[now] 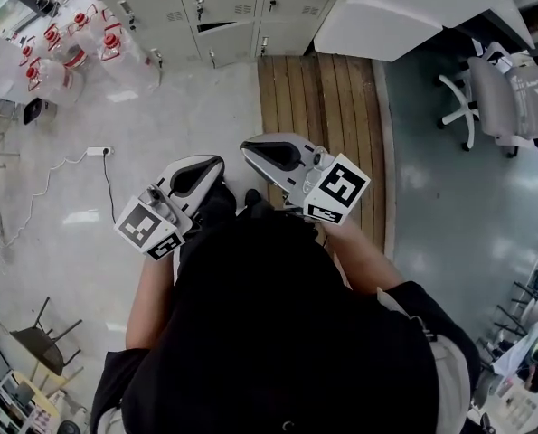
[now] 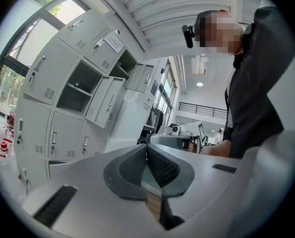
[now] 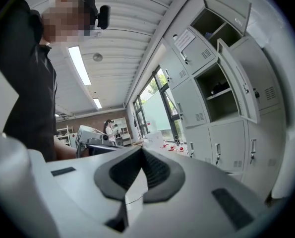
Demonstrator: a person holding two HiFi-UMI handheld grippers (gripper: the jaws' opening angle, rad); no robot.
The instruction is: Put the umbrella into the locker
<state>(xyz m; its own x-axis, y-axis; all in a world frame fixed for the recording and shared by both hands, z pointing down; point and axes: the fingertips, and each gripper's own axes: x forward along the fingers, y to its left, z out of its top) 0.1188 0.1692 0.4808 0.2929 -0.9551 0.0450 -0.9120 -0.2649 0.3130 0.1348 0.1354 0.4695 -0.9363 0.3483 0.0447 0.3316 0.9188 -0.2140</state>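
lockers (image 1: pixel 223 7) beyond left gripper (image 1: pixel 214 165), right gripper (image 1: pixel 251 150)

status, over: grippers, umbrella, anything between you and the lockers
Left gripper shut, empty; right gripper shut, empty. Umbrella in no view. Lockers ahead, one door open; red-capped bottles on floor, off left.

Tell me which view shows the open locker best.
Right gripper view: the open locker stands nearly upright, shelf and swung door clear. Left gripper view shows it tilted. Head view gives only locker fronts from above.
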